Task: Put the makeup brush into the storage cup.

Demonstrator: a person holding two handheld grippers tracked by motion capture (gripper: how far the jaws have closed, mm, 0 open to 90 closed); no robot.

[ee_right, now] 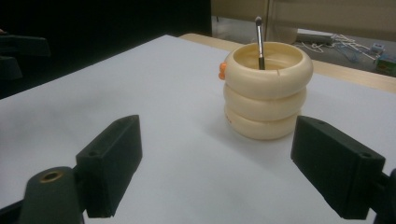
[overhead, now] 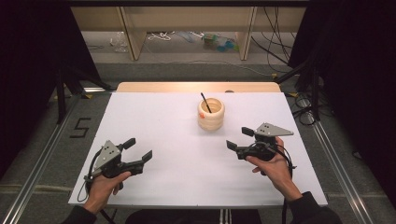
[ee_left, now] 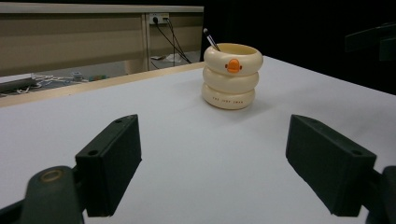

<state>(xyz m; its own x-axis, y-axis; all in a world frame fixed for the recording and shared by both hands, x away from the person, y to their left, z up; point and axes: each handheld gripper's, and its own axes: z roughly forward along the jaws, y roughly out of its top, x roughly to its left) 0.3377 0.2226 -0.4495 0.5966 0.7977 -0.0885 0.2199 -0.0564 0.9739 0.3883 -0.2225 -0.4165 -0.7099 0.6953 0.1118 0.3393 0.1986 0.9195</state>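
A cream cup (overhead: 211, 114) shaped like three stacked rings stands upright on the white table (overhead: 177, 121), right of centre toward the back. It has a small orange beak (ee_left: 233, 65) on its front, and a thin dark brush (overhead: 205, 101) leans inside it. My left gripper (overhead: 139, 150) is held open near the front left, its jaws wide apart with nothing between them. My right gripper (overhead: 239, 138) is open too, front right of the cup and a short way from it. The cup (ee_right: 265, 91) with the brush (ee_right: 259, 42) sits just beyond the right jaws and the cup (ee_left: 232, 76) farther off beyond the left jaws.
The table's wooden far edge (overhead: 196, 87) borders a grey floor with cables (overhead: 280, 46) and a low wooden shelf (overhead: 187, 23). Dark curtains hang at both sides. Metal rails (overhead: 42, 158) run along the floor on the left and right.
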